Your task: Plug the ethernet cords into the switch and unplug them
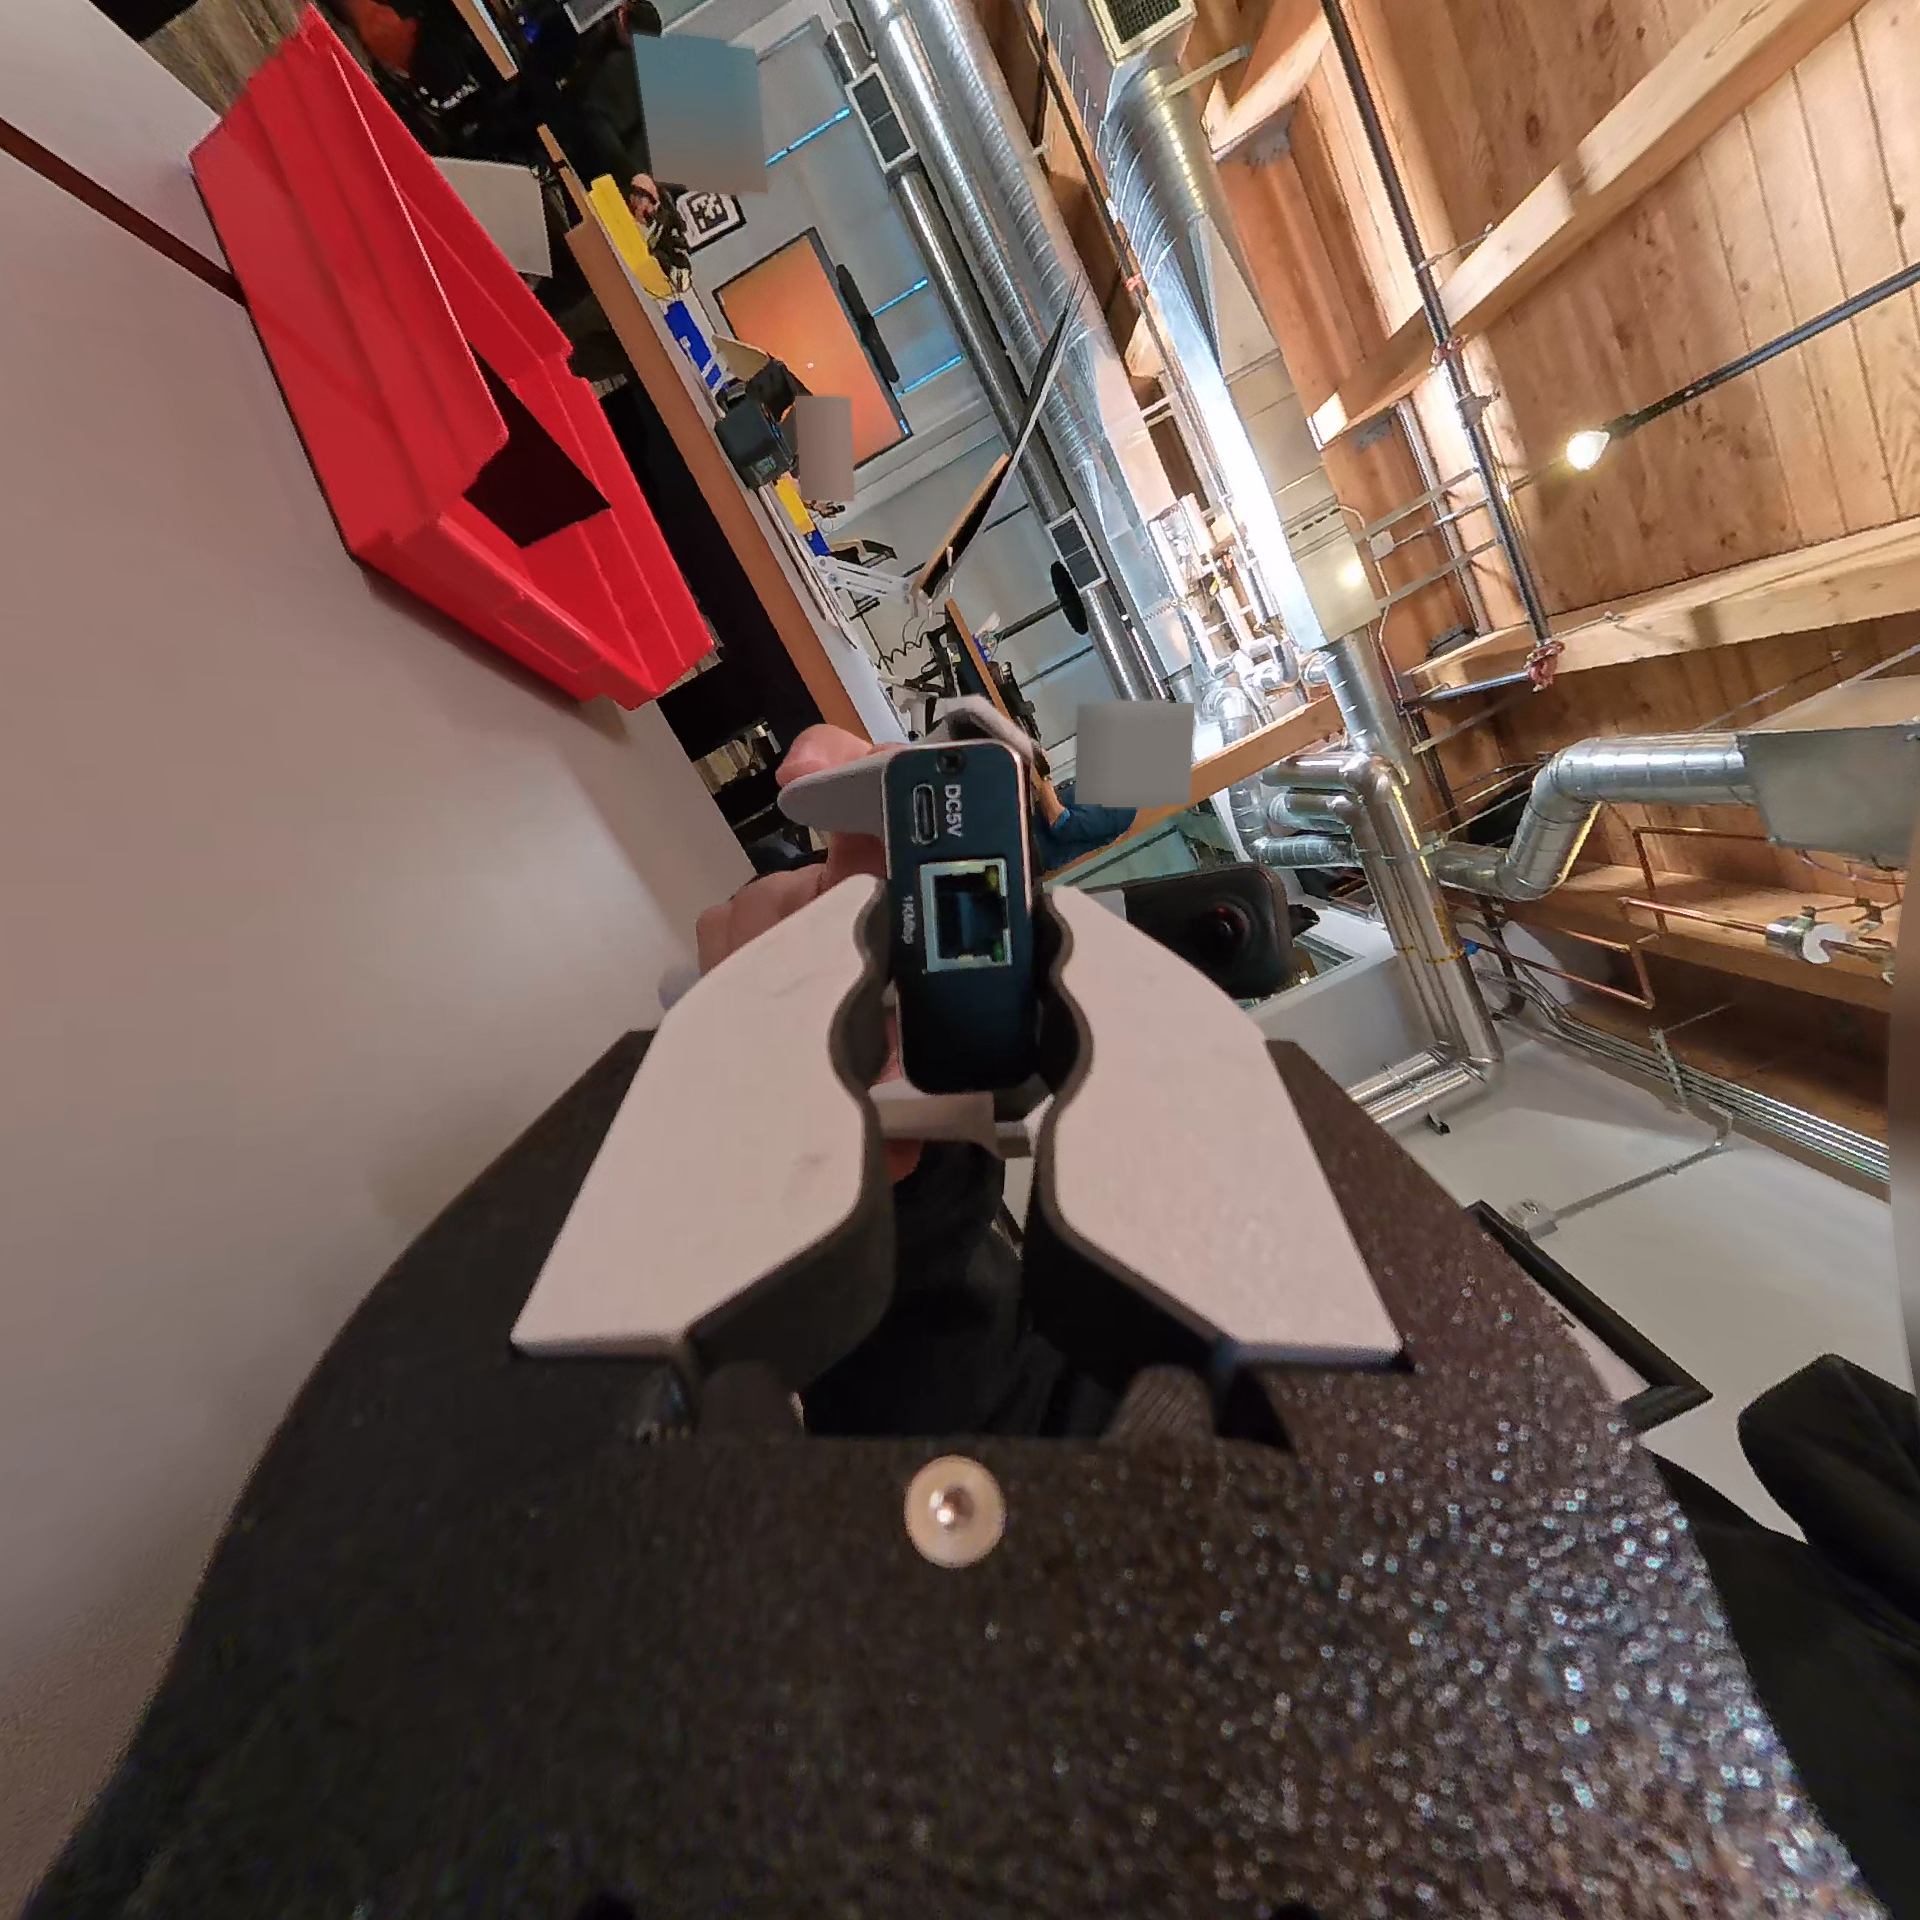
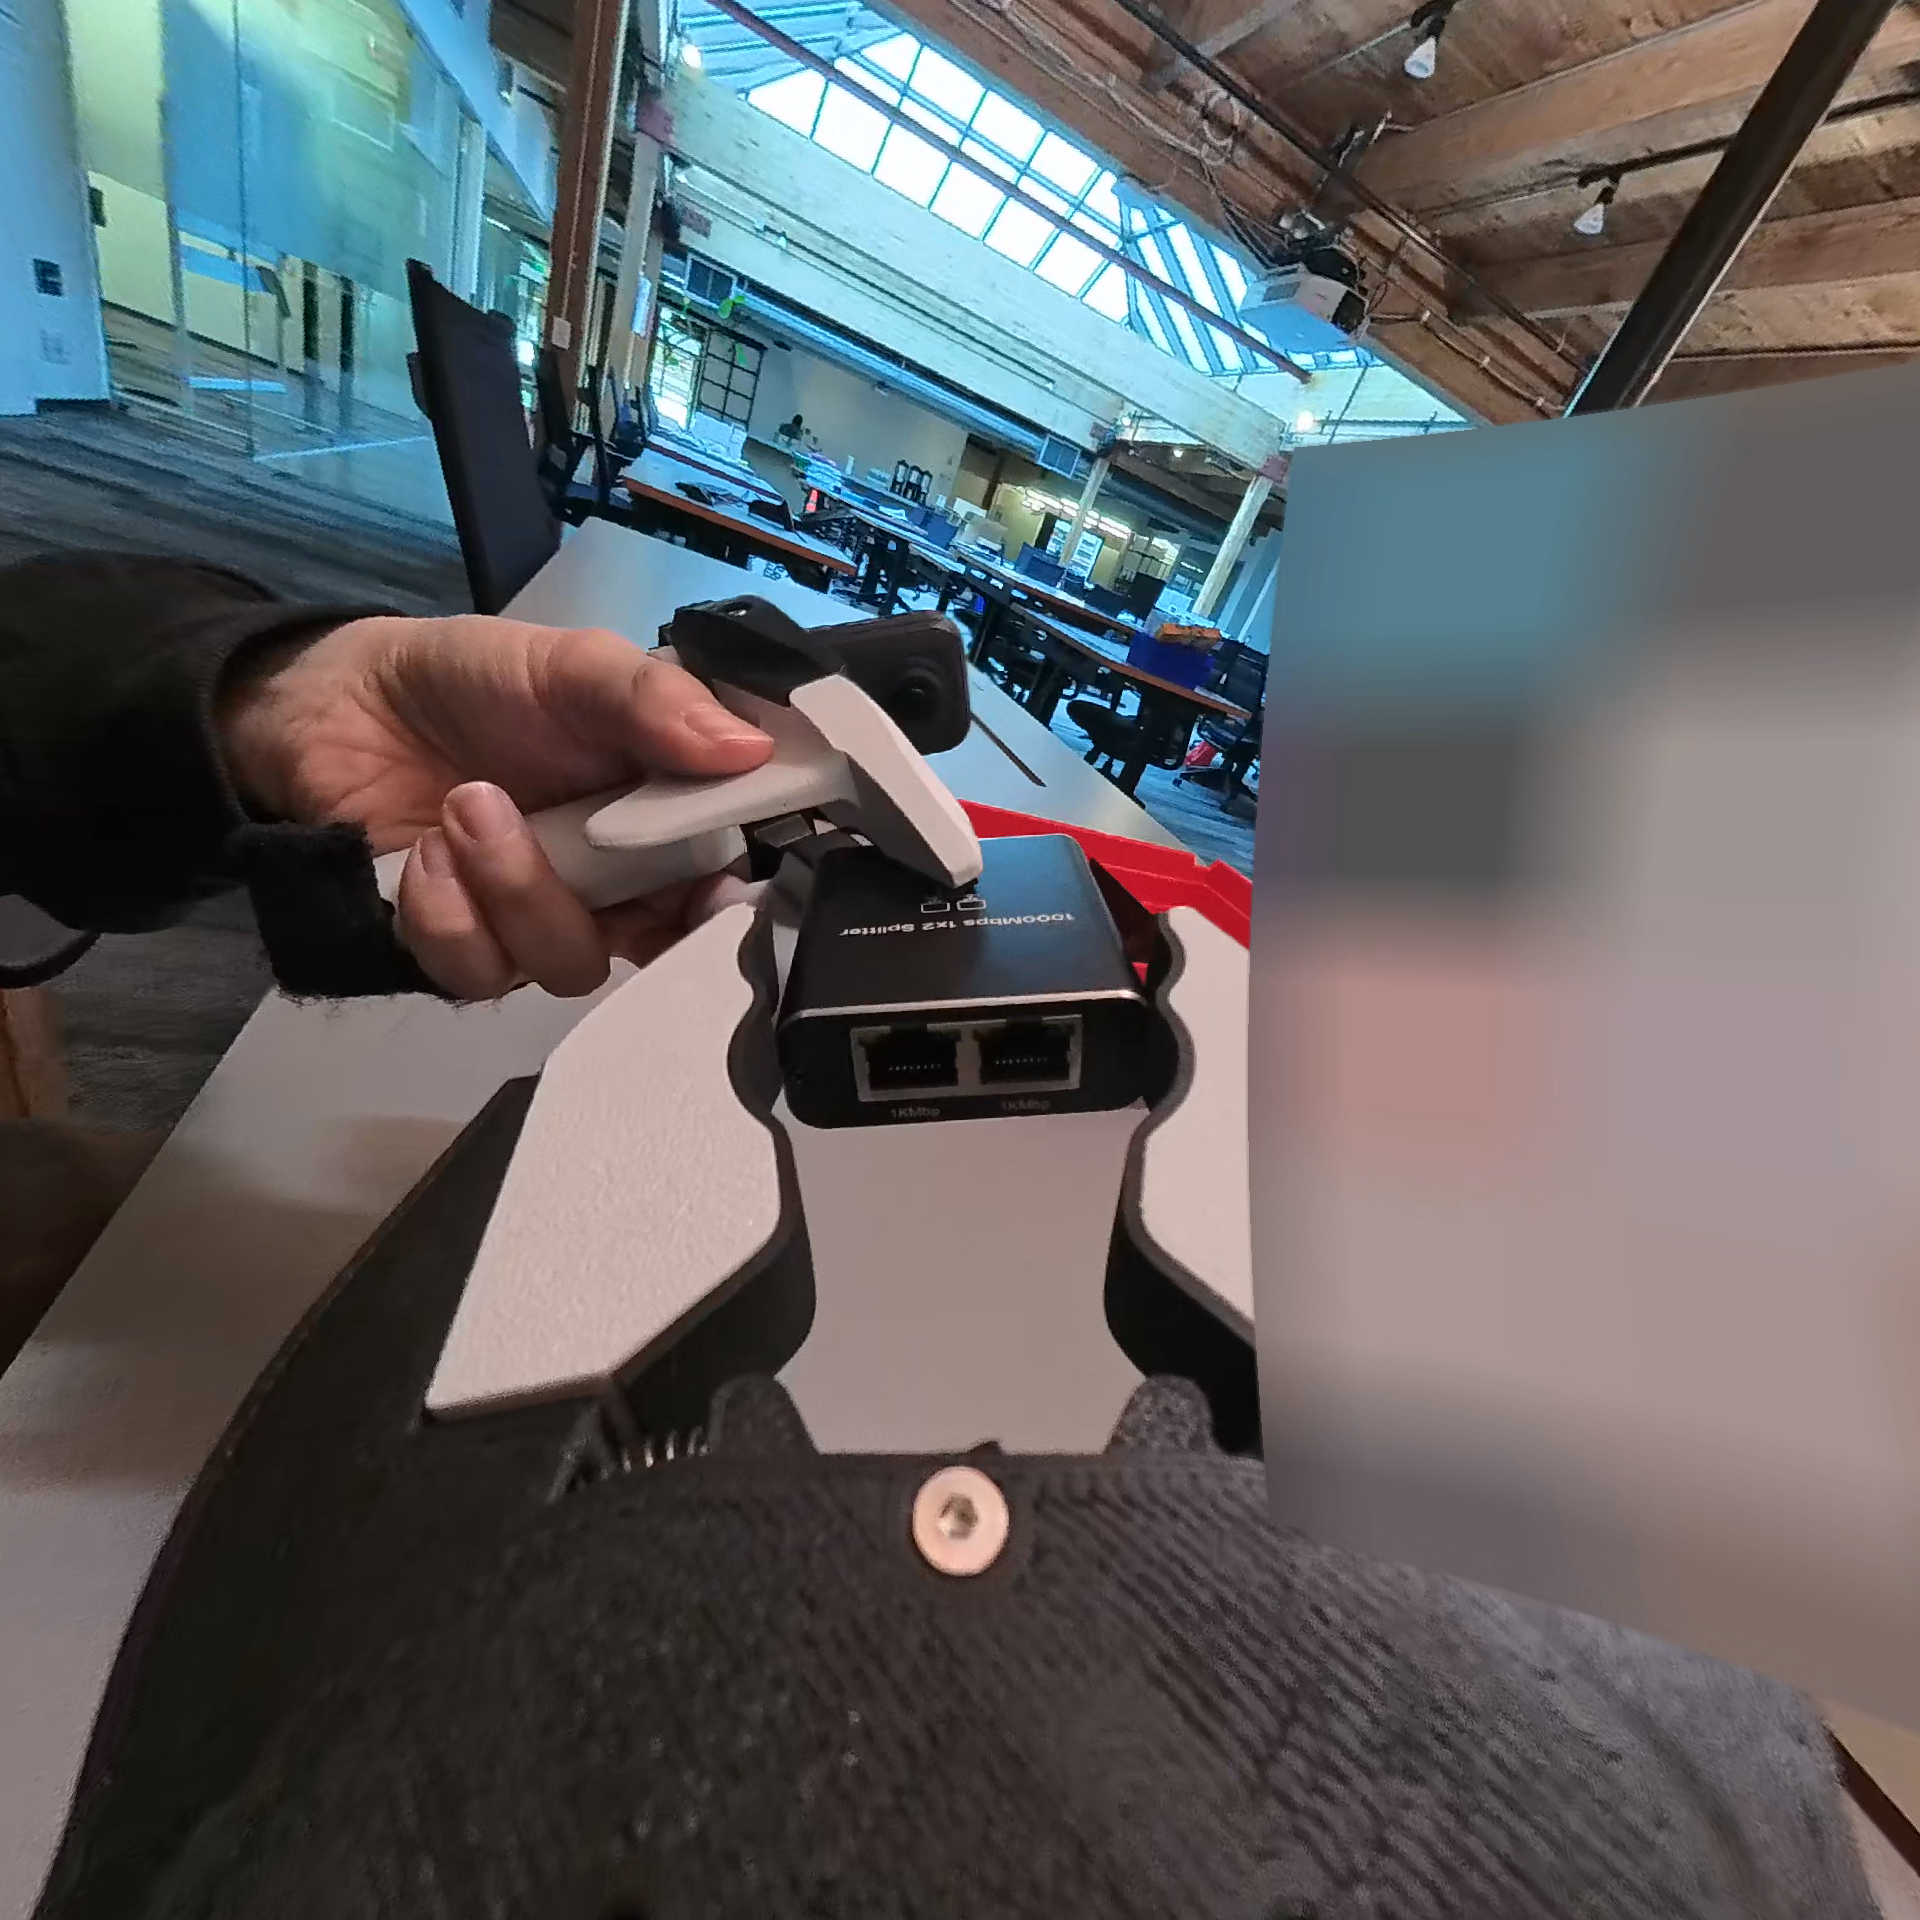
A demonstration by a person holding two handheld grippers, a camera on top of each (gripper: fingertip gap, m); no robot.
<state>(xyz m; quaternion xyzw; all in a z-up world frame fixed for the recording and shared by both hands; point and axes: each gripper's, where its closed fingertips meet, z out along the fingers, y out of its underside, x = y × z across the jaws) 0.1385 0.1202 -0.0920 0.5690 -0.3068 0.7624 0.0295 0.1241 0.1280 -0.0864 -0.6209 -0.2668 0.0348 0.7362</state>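
The black ethernet switch [image 1: 961,821] is held in the air between both grippers. My left gripper [image 1: 961,920] is shut on its thin sides, at the end with one port. In the right wrist view the switch [image 2: 935,966] shows its two empty ports. My right gripper [image 2: 961,977] has its jaws against the switch's wide sides. The left gripper [image 2: 914,842], held by a hand [image 2: 499,748], clamps the far end from above and below. The right gripper's fingers [image 1: 831,805] show behind the switch in the left wrist view. No ethernet cord is in view.
A red plastic bin [image 1: 436,395] lies on the white table [image 1: 260,831], and shows behind the switch in the right wrist view [image 2: 1049,831]. The table [image 2: 260,1195] lies below the grippers. A black monitor [image 2: 478,468] stands at its far edge. More desks stand beyond. My left and right fingertips are right by each other.
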